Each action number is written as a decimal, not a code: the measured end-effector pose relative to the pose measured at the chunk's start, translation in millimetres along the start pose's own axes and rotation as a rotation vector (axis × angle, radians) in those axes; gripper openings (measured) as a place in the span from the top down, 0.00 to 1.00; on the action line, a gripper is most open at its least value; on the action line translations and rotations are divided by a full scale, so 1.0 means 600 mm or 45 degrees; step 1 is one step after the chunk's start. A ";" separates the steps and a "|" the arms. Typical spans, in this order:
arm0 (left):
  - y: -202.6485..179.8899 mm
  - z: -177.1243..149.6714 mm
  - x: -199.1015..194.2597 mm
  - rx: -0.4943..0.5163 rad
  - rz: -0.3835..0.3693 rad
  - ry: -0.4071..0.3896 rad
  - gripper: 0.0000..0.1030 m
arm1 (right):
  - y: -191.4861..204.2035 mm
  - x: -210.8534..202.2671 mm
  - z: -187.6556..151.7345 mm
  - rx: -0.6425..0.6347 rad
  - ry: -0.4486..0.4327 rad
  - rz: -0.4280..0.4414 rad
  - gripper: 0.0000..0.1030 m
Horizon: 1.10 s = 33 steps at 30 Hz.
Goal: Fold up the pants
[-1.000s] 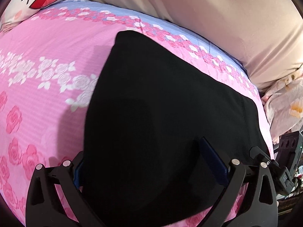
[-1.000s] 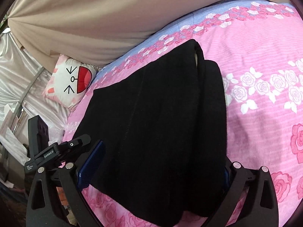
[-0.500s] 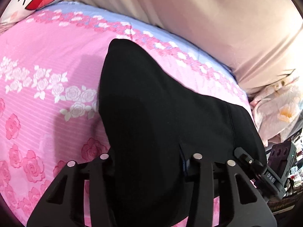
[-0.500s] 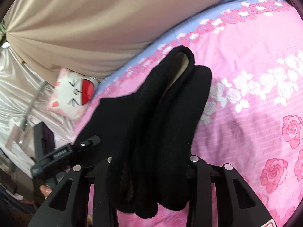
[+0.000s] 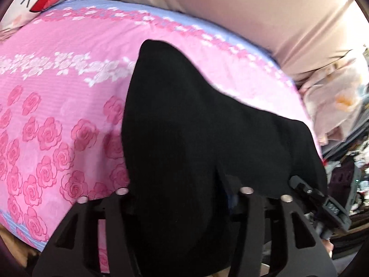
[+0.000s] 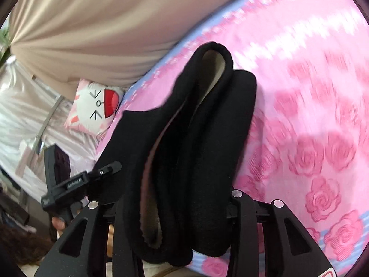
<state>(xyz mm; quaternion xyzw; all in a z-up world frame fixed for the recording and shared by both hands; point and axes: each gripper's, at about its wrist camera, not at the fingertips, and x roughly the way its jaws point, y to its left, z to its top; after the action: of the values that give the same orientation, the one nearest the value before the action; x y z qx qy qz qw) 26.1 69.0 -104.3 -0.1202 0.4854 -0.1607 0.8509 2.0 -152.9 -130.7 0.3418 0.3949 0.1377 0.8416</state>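
Note:
The black pants [image 5: 191,143] are folded and held up off the pink rose bedsheet [image 5: 57,97] at their near edge. My left gripper [image 5: 182,198] is shut on one near corner of the cloth. My right gripper [image 6: 175,205] is shut on the other near corner, where the thick layers of the pants [image 6: 203,143] bunch between the fingers. The far end, with its pale lining, stays near the sheet's blue border. The right gripper's body [image 5: 322,205] shows at the right of the left wrist view; the left gripper's body [image 6: 69,180] shows at the left of the right wrist view.
A beige curtain [image 6: 103,30] hangs behind the bed. A white cartoon-face pillow [image 6: 96,106] lies at the bed's far corner, also in the left wrist view [image 5: 39,0]. A flowered quilt [image 5: 334,101] and clutter sit past the bed's right edge.
Both grippers have shut on the near edge of the pants and lifted it, pulling back toward the bed's near edge. The cloth has bunched and risen off the sheet.

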 end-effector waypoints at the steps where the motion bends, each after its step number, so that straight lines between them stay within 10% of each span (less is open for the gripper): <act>1: 0.000 0.001 0.007 -0.002 0.036 0.002 0.39 | -0.014 0.002 0.001 0.031 -0.016 0.045 0.66; 13: -0.071 0.031 -0.077 0.169 0.047 -0.143 0.66 | 0.070 -0.034 0.025 -0.121 -0.107 0.088 0.67; 33: -0.175 0.132 -0.231 0.371 -0.029 -0.585 0.66 | 0.221 -0.157 0.137 -0.438 -0.431 0.176 0.67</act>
<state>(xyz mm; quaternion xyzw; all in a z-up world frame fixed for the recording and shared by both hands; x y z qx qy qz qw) 11.8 30.3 82.1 -0.0351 0.2499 -0.2070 0.9452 8.2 -141.8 51.0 0.2378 0.1947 0.2010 0.9301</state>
